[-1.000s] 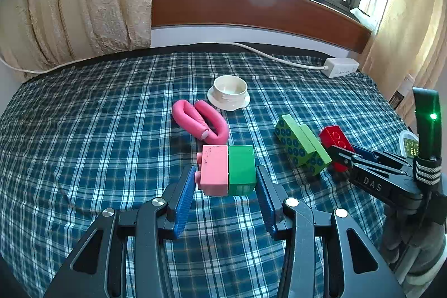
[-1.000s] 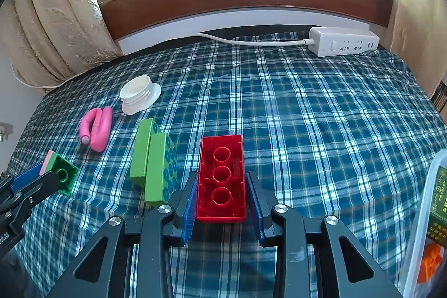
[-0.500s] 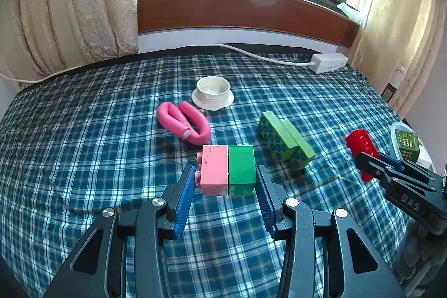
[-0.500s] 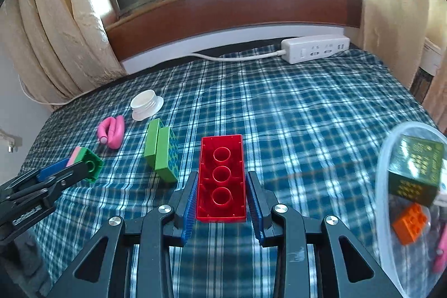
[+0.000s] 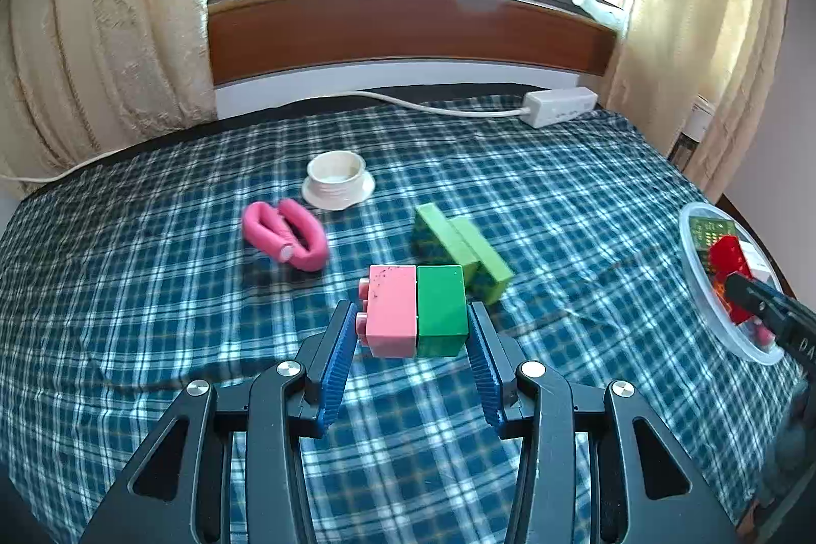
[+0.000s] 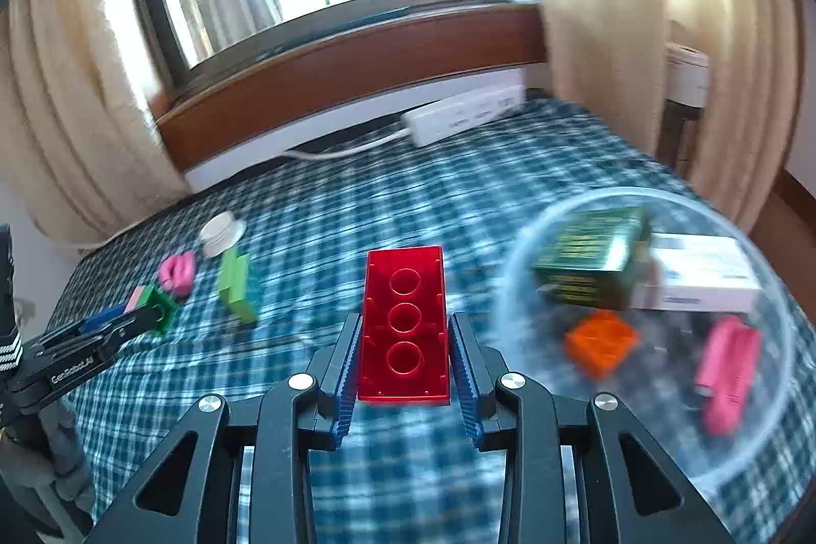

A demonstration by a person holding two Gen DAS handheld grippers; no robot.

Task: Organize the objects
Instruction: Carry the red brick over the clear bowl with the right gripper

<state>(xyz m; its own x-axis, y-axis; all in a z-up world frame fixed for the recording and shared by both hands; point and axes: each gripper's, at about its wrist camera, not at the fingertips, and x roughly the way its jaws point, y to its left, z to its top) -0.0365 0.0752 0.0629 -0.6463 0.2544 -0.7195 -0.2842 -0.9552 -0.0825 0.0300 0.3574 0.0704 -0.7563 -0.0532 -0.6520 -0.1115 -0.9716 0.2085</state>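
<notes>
Right wrist view: right hand-held gripper (image 6: 405, 370) clamps a red brick (image 6: 404, 325), clear bowl (image 6: 515, 289) just right of it. Left hand-held gripper (image 5: 410, 340) clamps a pink-and-green brick pair (image 5: 415, 317). Risk: releasing short of the rim would drop the brick onto the bed (image 6: 331, 212). Motion blur obscures the bowl's contents.

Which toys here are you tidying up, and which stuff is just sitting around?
Part of the tidying:
red brick, held in the right gripper
pink and green bricks, held in the left gripper
light green bricks
pink roller
clear bowl with things already in it

Just sitting around:
power strip
white cup
curtains
</notes>
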